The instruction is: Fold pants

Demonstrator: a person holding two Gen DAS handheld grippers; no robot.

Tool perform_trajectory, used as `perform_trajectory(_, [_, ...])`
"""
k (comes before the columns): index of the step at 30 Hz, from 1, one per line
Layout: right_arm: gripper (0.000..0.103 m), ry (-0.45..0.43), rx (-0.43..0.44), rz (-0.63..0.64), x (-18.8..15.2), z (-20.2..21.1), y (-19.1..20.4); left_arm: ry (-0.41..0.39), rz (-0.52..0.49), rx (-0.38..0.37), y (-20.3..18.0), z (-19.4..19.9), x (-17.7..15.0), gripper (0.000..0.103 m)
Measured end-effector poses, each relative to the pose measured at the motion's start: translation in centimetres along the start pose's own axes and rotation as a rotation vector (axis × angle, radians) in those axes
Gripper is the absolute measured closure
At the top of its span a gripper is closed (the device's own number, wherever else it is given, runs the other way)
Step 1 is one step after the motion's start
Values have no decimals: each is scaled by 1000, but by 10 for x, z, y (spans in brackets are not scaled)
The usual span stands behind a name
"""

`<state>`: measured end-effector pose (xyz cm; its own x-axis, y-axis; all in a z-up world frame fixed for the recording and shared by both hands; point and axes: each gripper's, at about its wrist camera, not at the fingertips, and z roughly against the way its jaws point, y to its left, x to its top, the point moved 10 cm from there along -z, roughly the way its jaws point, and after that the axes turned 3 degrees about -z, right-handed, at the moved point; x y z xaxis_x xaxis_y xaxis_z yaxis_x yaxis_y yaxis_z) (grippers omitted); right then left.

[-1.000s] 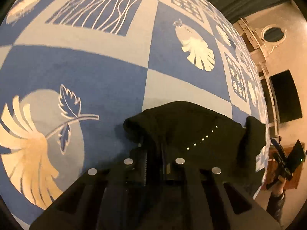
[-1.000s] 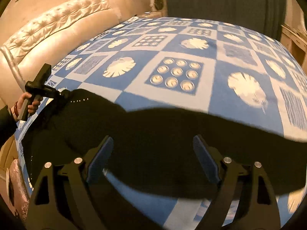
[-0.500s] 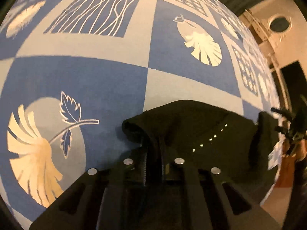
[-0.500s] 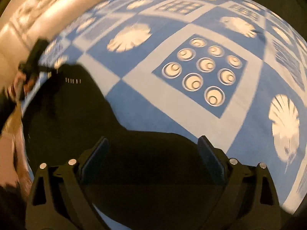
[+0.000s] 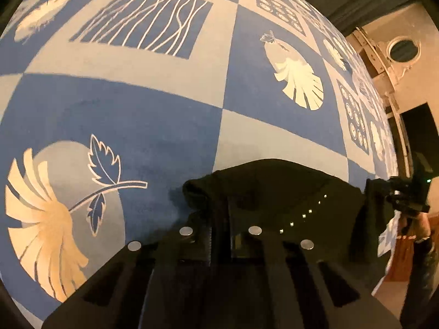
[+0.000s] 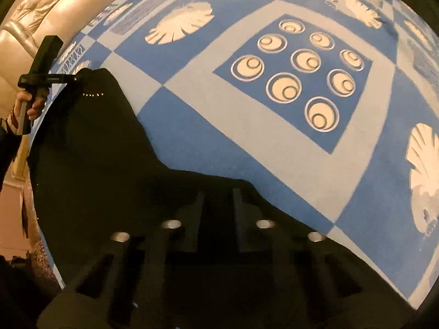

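Note:
Black pants (image 5: 277,189) lie on a blue and cream patterned bed cover (image 5: 153,115). My left gripper (image 5: 219,211) is shut on one corner of the pants, by a row of small white studs. In the right wrist view the pants (image 6: 90,150) stretch from the left gripper, seen at the far left (image 6: 68,78), down to my right gripper (image 6: 216,200), which is shut on the cloth at the near edge. The right gripper also shows at the right edge of the left wrist view (image 5: 406,194).
A cream tufted headboard (image 6: 49,5) stands at the upper left of the right wrist view. A wall with a round window (image 5: 403,50) and a dark doorway (image 5: 419,134) lies past the bed's right edge. The bed cover (image 6: 274,137) spreads wide beyond the pants.
My right gripper has dropped onto the pants and shut on the cloth; it was open a second ago. The left gripper has stayed shut on its corner.

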<state>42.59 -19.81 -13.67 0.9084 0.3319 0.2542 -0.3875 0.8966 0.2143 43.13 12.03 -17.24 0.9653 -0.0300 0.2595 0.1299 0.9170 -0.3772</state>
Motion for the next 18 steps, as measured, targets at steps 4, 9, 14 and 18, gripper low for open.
perform_trajectory(4, [95,-45,-66,36,-9,18,10,-110,-12,-85,-9,23,6,96])
perform_trajectory(9, [96,-134,-81,28,-21,48,23,-205,-36,-219,-20,60,3,96])
perform_trajectory(14, [96,-171,-100,30,-33,61,32,-225,-34,-244,-28,72,-2,96])
perform_trajectory(18, [96,-208,-104,32,-39,72,42,-246,-7,-281,-29,80,-7,96])
